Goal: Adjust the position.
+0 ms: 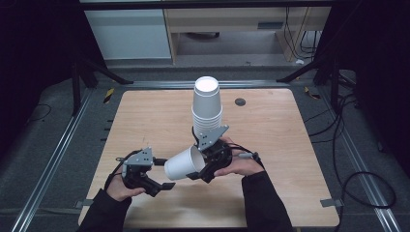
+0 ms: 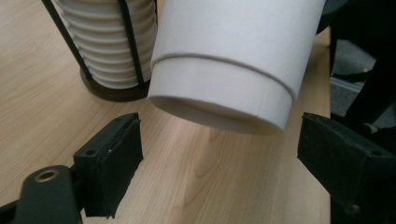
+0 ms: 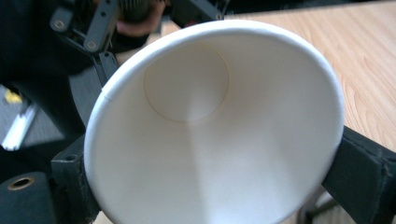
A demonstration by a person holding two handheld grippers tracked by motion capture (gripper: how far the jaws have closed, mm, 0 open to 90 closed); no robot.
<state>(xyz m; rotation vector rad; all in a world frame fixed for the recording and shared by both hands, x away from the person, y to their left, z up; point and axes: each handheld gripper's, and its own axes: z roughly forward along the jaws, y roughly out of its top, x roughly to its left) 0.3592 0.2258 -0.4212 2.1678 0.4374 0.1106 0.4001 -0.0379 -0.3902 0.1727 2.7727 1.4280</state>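
A single white paper cup [image 1: 183, 164] lies sideways in the air over the wooden table [image 1: 270, 145]. My right gripper [image 1: 205, 166] is shut on its wide rim, and the right gripper view looks into the cup's open mouth [image 3: 201, 130]. The cup's narrow base [image 2: 224, 88] points at my left gripper [image 1: 164, 173], which is open, one jaw on each side of the base without touching it [image 2: 229, 158]. Behind them a tall stack of upturned white cups [image 1: 207, 104] stands in a holder of thin black rods [image 2: 128, 42].
A small dark round disc [image 1: 240, 101] lies on the table at the back right of the stack. Bare wood stretches to the right and the far left. Metal rails and cables run on the floor around the table.
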